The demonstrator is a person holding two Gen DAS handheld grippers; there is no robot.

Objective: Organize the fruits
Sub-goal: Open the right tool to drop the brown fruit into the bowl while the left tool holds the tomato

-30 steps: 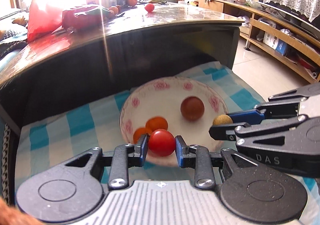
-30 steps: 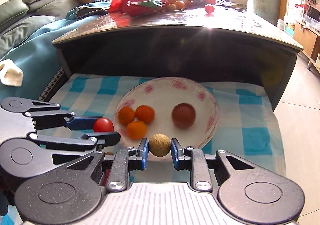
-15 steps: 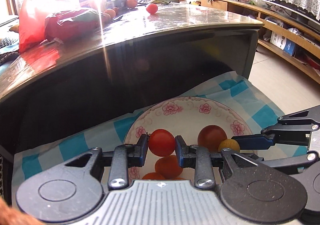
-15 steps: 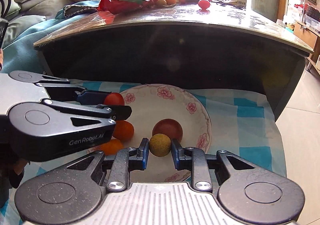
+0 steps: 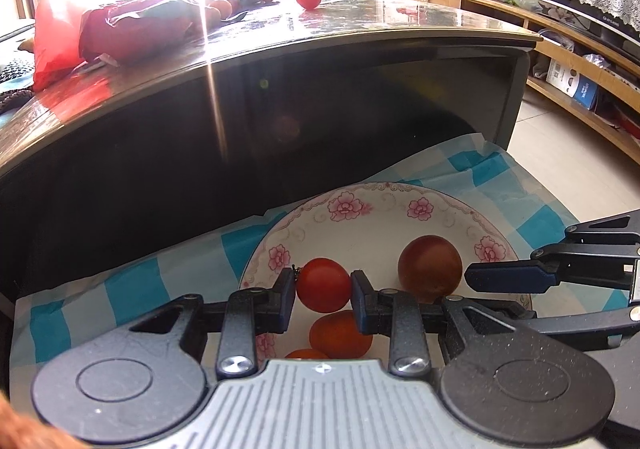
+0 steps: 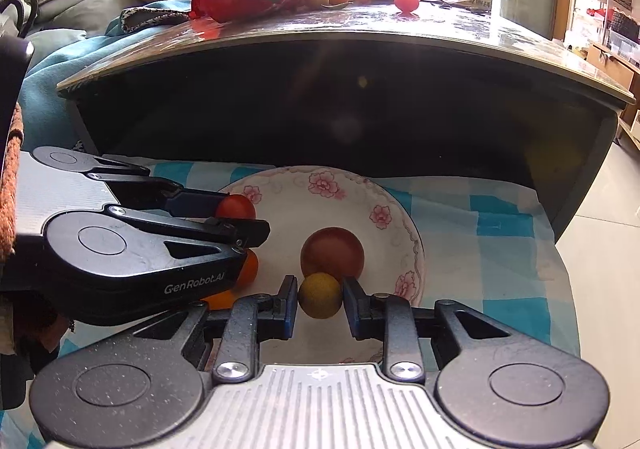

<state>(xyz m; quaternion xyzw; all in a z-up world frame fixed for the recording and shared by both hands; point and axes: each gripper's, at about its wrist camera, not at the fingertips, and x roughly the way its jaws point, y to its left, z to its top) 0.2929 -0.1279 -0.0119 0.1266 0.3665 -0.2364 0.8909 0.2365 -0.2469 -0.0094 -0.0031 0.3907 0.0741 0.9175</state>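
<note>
The left gripper (image 5: 323, 285) is clamped on a red tomato (image 5: 323, 284) and holds it over the left part of the flowered plate (image 5: 372, 205). The right gripper (image 6: 320, 295) grasps a small yellow fruit (image 6: 320, 295) just in front of a brown fruit (image 6: 333, 252) that lies in the plate. Two oranges (image 5: 340, 334) lie under the tomato. The plate stands on a blue checked cloth (image 6: 496, 249).

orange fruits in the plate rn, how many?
2 visible, both at the plate's near-left side: orange fruit beneath the left gripper, second orange fruit nearer the camera. More may be hidden.
</note>
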